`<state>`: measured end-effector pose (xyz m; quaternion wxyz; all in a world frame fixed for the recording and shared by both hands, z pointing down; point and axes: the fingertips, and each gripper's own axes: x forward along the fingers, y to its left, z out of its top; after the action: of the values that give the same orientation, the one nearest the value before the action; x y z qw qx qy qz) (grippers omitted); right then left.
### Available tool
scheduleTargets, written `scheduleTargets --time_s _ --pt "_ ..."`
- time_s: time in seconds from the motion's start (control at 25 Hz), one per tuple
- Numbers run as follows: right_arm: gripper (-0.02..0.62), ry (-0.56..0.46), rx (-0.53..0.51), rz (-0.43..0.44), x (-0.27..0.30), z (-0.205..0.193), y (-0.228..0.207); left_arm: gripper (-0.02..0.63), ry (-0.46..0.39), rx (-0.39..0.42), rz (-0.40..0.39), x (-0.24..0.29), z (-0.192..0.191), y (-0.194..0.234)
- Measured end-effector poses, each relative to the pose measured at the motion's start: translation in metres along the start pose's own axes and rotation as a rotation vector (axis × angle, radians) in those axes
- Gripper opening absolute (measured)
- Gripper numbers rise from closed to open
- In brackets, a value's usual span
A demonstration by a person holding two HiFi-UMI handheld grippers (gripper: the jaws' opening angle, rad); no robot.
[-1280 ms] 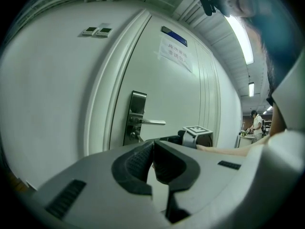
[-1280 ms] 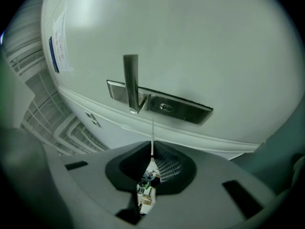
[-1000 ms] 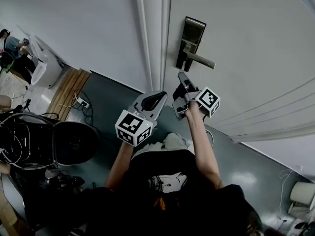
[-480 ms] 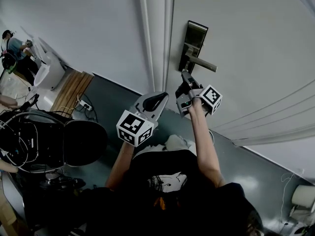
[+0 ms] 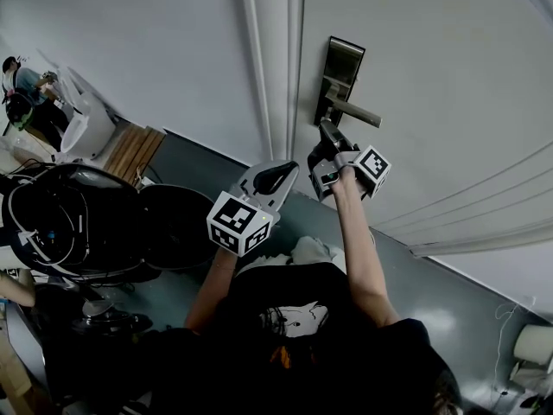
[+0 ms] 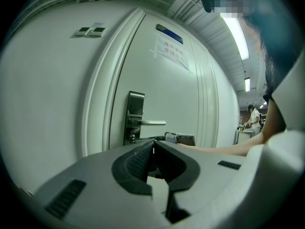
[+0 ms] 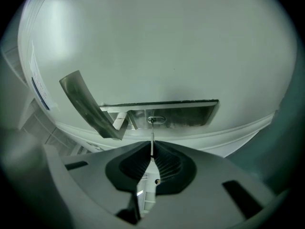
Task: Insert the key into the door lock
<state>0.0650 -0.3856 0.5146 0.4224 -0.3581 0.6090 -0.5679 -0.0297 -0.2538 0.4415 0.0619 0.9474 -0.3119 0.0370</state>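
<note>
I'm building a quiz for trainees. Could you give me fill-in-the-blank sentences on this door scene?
The right tongs are shut on a ___.
The left tongs are ___ and hold nothing.
The keyhole sits ___ the lever handle.
Missing: key; shut; below.

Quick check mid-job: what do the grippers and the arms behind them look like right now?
The left gripper and right gripper have light grey plastic shells with dark ribbed pads. Each carries a white cube printed with black square markers. No cables show on them. The forearms are bare; the person wears a black top with a printed graphic.
</note>
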Motion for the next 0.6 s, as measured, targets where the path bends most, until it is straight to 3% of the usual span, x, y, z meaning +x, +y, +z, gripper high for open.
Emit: scheduleTargets --time_s 0.6 --pt "0.023 -0.033 0.135 0.064 0.02 0.02 -0.001 0.012 0.022 -0.003 0.014 0.009 0.004 0.012"
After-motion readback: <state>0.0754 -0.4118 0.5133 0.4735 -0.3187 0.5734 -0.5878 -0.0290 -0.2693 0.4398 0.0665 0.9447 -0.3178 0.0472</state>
